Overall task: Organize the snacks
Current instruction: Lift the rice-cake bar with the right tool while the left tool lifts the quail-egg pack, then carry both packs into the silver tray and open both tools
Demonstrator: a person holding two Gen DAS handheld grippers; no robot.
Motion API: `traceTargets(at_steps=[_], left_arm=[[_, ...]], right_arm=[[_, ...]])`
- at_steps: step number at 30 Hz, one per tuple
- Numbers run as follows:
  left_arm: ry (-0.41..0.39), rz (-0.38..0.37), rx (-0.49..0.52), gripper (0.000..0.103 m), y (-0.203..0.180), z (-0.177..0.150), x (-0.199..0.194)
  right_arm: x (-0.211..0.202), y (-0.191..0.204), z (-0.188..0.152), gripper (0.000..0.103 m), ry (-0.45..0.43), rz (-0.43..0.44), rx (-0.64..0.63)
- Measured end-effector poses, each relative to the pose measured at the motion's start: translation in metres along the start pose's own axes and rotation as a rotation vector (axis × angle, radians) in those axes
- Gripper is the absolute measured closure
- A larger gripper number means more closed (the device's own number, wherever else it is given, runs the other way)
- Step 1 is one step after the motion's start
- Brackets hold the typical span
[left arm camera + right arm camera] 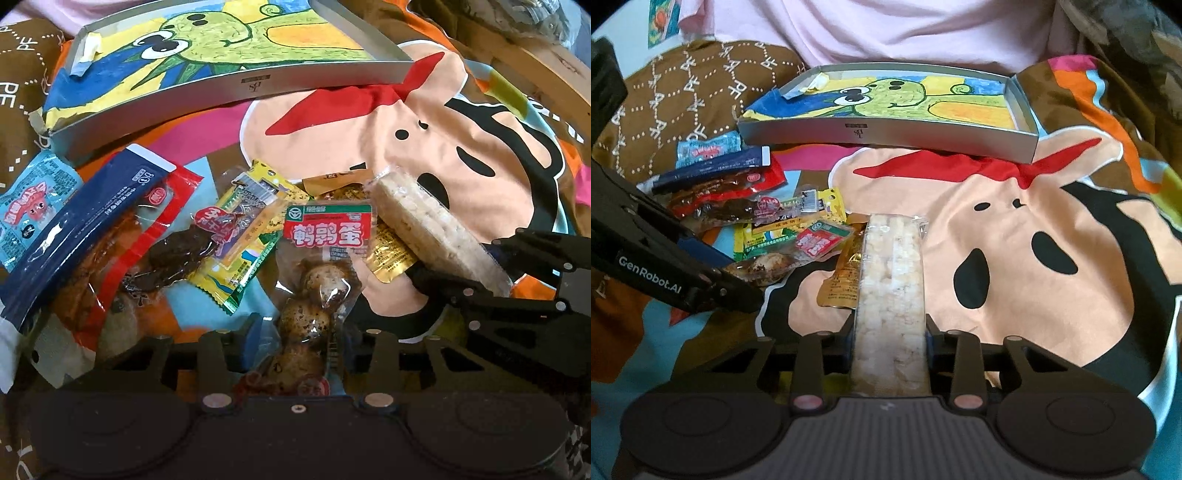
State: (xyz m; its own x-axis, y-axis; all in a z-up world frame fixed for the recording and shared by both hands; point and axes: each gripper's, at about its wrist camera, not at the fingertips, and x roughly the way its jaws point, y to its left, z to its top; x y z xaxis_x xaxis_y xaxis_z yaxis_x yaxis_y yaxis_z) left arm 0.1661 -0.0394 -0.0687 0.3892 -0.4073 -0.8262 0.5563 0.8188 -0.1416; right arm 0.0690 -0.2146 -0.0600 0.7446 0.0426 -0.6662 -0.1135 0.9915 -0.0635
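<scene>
Clear-wrapped rice bar [891, 295] sits clamped in right gripper [889, 332], beside the snack pile [757, 214]. Left gripper [295, 343] pinches egg pack [317, 291]. Best carry each level toward box [886, 136] at 12 o'clock, then release inside.

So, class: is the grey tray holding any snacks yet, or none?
None. The grey tray shows only its cartoon drawing inside; the snack pile lies outside.
</scene>
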Motion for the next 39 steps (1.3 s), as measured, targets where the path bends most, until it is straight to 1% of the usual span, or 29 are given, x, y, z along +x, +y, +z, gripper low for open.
traceTargets(at_steps=[5,9,15,18,20,24,27,30,32,35,37,39], left_arm=[[-0.001,0.017,-0.022,0.059,-0.002,0.0,-0.001],[0.0,0.025,-0.036,0.06,-0.003,-0.001,-0.003],[0.013,0.013,-0.098,0.061,0.001,-0.001,-0.007],[0.019,-0.003,-0.129,0.061,0.001,-0.001,-0.01],[0.022,-0.027,-0.144,0.061,0.001,-0.002,-0.013],[0.022,-0.067,-0.148,0.061,-0.003,-0.002,-0.017],[0.002,-0.084,-0.148,0.061,-0.005,-0.002,-0.02],[-0.024,-0.1,-0.174,0.061,-0.002,-0.001,-0.023],[-0.054,-0.112,-0.192,0.062,0.002,0.0,-0.027],[-0.121,-0.113,-0.212,0.062,0.005,0.003,-0.034],[-0.187,-0.082,-0.221,0.061,0.007,0.007,-0.041],[-0.26,-0.025,-0.218,0.061,0.01,0.016,-0.049]], right_arm=[[-0.001,0.008,0.003,0.066,0.013,-0.034,-0.026],[-0.003,0.006,0.004,0.066,0.012,-0.027,-0.01],[-0.008,0.008,0.005,0.067,-0.009,-0.036,-0.028],[-0.013,0.012,0.006,0.067,-0.032,-0.054,-0.059],[-0.015,0.014,0.008,0.067,-0.047,-0.068,-0.085],[-0.015,0.021,0.008,0.067,-0.07,-0.122,-0.159],[-0.015,0.025,0.008,0.067,-0.094,-0.162,-0.212],[-0.016,0.027,0.01,0.067,-0.121,-0.192,-0.243],[-0.017,0.026,0.012,0.067,-0.138,-0.199,-0.253],[-0.016,0.024,0.019,0.067,-0.166,-0.201,-0.264],[-0.015,0.023,0.025,0.067,-0.191,-0.202,-0.271],[-0.011,0.02,0.035,0.067,-0.22,-0.2,-0.27]])
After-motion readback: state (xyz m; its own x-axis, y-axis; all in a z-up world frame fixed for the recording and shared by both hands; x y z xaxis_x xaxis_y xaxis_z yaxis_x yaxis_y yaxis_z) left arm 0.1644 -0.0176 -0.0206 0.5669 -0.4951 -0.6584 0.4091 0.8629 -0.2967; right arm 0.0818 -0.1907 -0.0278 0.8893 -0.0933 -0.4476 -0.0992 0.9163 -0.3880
